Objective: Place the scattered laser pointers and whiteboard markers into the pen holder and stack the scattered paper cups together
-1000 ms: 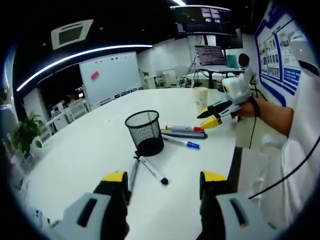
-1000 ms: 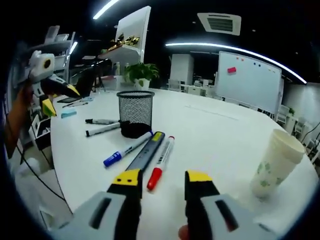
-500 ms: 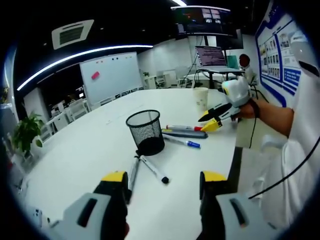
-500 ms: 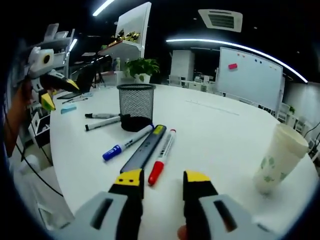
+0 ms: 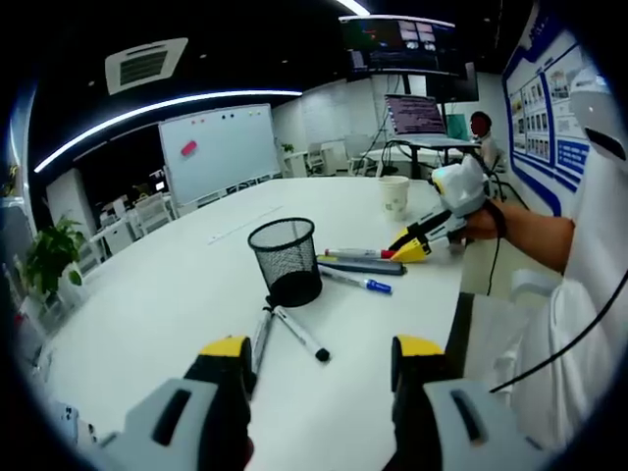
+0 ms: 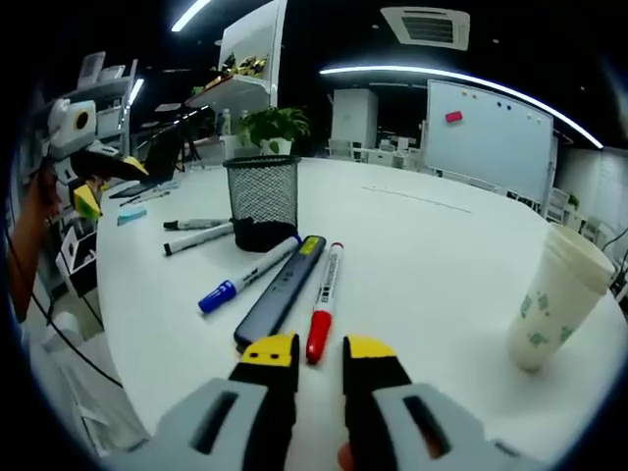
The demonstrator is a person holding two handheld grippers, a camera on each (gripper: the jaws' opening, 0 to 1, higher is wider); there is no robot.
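Observation:
A black mesh pen holder [image 5: 285, 260] stands mid-table. Two black-capped markers [image 5: 299, 334] lie by its base, just ahead of my left gripper [image 5: 321, 353], which is open and holds nothing. Beyond the holder lie a red marker [image 5: 358, 253], a dark laser pointer [image 5: 363, 265] and a blue marker [image 5: 355, 281], and a paper cup [image 5: 393, 194] stands farther back. My right gripper [image 5: 412, 242] is low over the red marker's end. In the right gripper view its tips [image 6: 317, 351] stand narrowly open just short of the red marker [image 6: 322, 304], beside the laser pointer [image 6: 283, 291], blue marker [image 6: 245, 283], pen holder [image 6: 262, 201] and paper cup [image 6: 554, 309].
The white table [image 5: 157, 294] is large and rounded, its edge near the person's sleeve [image 5: 530, 231]. A whiteboard [image 5: 221, 147] and a potted plant [image 5: 49, 260] stand behind. In the right gripper view the left gripper [image 6: 88, 182] is at far left, with a blue note [image 6: 132, 216] by it.
My right gripper has come down and forward to the red marker's capped end, and its jaws have narrowed. The left gripper has stayed put and open.

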